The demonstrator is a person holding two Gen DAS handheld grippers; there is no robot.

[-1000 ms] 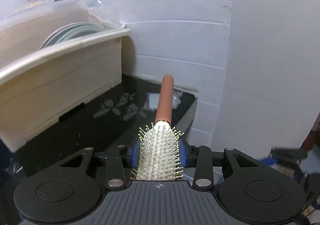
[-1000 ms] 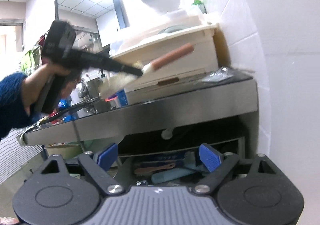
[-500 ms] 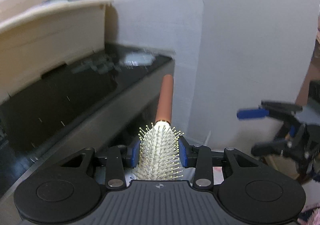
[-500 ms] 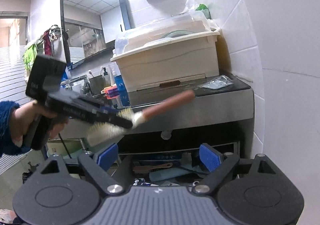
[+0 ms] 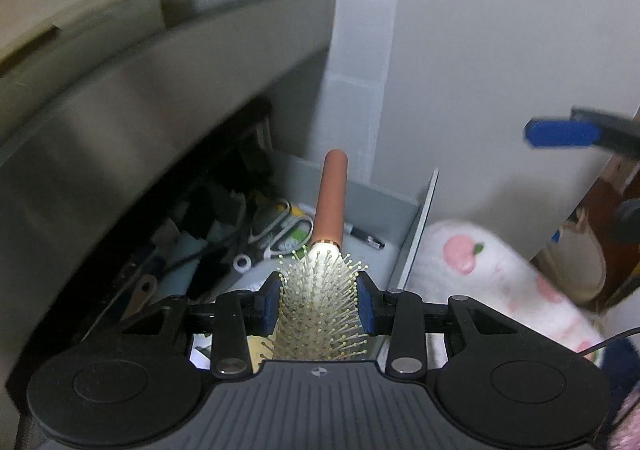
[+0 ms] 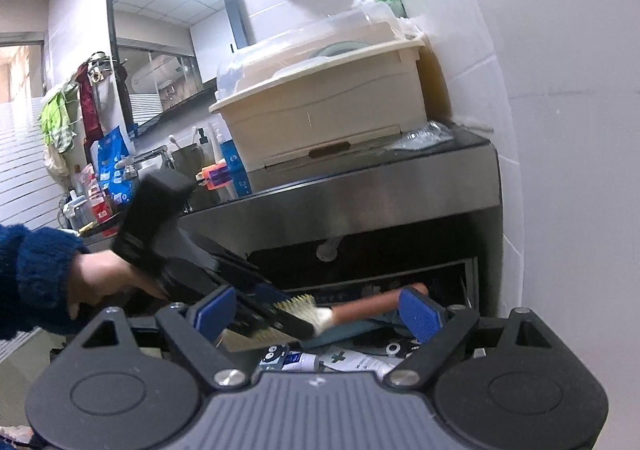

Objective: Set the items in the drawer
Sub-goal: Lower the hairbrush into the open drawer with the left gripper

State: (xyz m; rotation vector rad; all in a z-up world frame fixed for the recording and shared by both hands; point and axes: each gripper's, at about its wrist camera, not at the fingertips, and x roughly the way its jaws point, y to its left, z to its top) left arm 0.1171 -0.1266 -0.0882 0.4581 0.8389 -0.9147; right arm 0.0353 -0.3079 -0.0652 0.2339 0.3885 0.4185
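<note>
- We see the left hand-held gripper (image 5: pixel 319 304) has dropped from worktop (image 6: pixel 360 186) level; a sec ago it faced the cream dish bin (image 6: pixel 320 106), now it points down into the open drawer (image 5: pixel 416 234).
- Its pads are clamped on the hairbrush (image 5: pixel 320 302) head; brown handle sticks fwd over the drawer clutter, incl. scissors (image 5: pixel 280 226) and a pen (image 5: pixel 366 236).
- Right hand-held gripper (image 6: pixel 316 314) hasn't shifted; jaws wide apart, nothing held.
- Only the right view shows the hand (image 6: pixel 100 278) w/ blue sleeve (image 6: pixel 32 270) and the mirror (image 6: pixel 160 62).
- Only the left view shows the pink-and-white mat (image 5: pixel 492 274) beside the drawer.
</note>
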